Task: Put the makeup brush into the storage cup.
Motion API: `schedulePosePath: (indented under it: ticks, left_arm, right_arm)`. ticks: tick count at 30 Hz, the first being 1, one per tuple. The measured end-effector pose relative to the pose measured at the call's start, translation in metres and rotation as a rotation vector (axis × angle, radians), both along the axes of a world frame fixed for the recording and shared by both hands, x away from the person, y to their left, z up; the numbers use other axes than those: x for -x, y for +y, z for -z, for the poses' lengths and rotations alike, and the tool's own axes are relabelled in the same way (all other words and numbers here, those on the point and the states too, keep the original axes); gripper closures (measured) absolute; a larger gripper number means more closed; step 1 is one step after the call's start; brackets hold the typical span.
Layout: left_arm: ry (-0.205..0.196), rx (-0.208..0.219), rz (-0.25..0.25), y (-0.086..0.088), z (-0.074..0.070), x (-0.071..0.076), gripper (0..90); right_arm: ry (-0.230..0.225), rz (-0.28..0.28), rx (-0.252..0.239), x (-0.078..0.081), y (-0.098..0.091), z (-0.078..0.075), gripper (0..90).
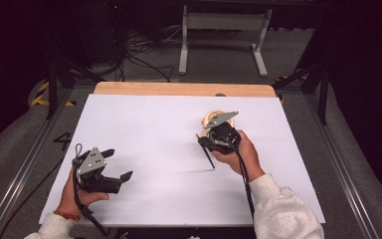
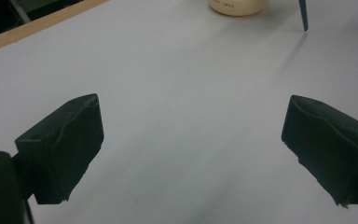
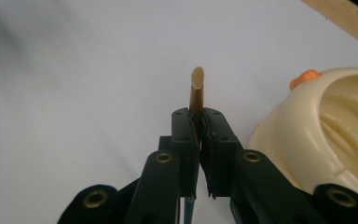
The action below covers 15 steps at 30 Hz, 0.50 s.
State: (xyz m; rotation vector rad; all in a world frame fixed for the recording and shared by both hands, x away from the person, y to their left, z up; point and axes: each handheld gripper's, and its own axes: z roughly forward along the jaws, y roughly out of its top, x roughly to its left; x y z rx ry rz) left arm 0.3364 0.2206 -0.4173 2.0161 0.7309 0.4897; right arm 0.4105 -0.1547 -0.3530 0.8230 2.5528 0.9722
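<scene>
The right gripper (image 1: 205, 144) is clamped shut on a thin stick (image 3: 196, 100), which looks like a pen or brush: its gold upper end rises between the 2 jaws in the right gripper view, and in the high view its dark lower part slants down to a tip just above the white sheet (image 1: 154, 149) covering the table. Just beyond this gripper sits a cream-coloured container (image 3: 326, 135) with an orange knob at its edge. The left gripper (image 1: 117, 167) is near the sheet's front left corner, well apart from the stick, its jaws wide open with nothing between them. Small red lettering on the container, seen in the left gripper view (image 2: 237, 7), is too small to read.
</scene>
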Motion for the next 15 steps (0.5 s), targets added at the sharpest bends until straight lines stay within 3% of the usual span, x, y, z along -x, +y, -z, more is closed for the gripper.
schedulePosePath:
  ticks: [4,6,8,15]
  left_arm:
    - [-0.006,-0.006,0.005,-0.009,-0.005,-0.005,6.4]
    - [-0.009,0.02,0.025,-0.015,-0.007,-0.008,6.4]
    - [-0.018,0.019,0.043,-0.022,-0.009,-0.009,6.4]
    - [-0.017,0.001,0.067,-0.026,-0.001,-0.006,6.3]
  right_arm:
    - [-0.016,-0.004,-0.025,0.002,-0.003,-0.004,84.3]
    - [-0.034,0.001,-0.044,0.002,-0.006,-0.006,84.3]
    - [-0.045,0.005,-0.061,0.002,-0.008,-0.008,84.3]
    - [-0.082,0.004,-0.104,0.003,-0.013,-0.013,84.3]
